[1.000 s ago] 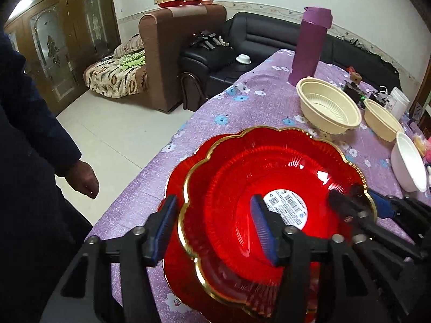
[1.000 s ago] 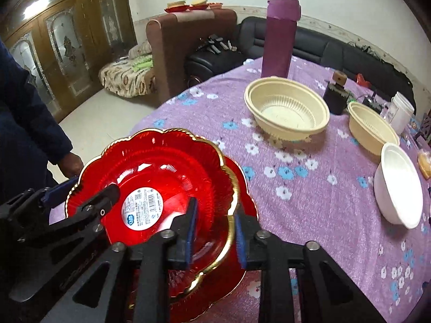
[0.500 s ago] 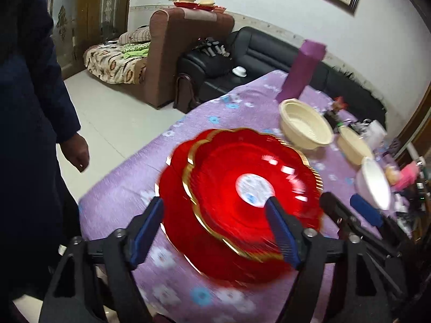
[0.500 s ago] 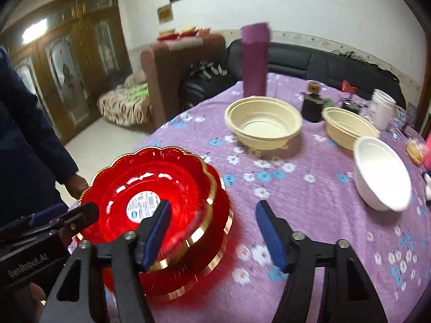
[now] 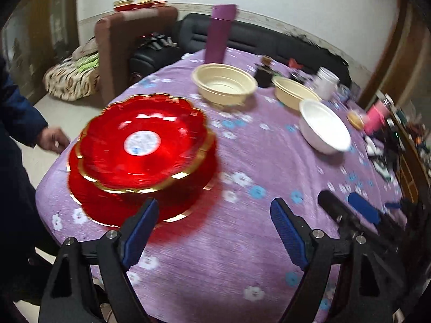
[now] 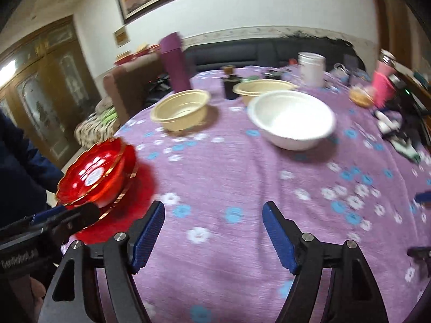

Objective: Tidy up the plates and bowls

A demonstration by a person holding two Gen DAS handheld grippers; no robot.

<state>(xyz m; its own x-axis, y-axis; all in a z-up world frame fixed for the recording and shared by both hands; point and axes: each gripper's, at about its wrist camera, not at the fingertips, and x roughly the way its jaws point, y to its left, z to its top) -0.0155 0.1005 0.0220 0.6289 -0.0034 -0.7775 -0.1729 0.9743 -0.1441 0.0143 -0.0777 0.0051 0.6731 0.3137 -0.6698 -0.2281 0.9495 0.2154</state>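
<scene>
Two red gold-rimmed plates (image 5: 142, 148) lie stacked at the table's left edge; they also show in the right wrist view (image 6: 97, 175). Two cream bowls (image 5: 225, 84) (image 5: 293, 92) and a white bowl (image 5: 324, 126) stand farther back; the right wrist view shows the cream bowls (image 6: 181, 109) (image 6: 265, 88) and the white bowl (image 6: 292, 119). My left gripper (image 5: 214, 231) is open and empty, just right of the plates. My right gripper (image 6: 212, 235) is open and empty over bare cloth.
A purple flask (image 5: 219, 37) stands behind the cream bowls. A white jar (image 6: 311, 68), a pink cup (image 6: 382, 87) and small clutter sit at the back right. A person in dark blue (image 5: 16, 123) stands left of the purple flowered tablecloth (image 6: 242, 177).
Both grippers let go of the red plate and opened wide. They pulled back and swung right; the plate now rests on the other red plate.
</scene>
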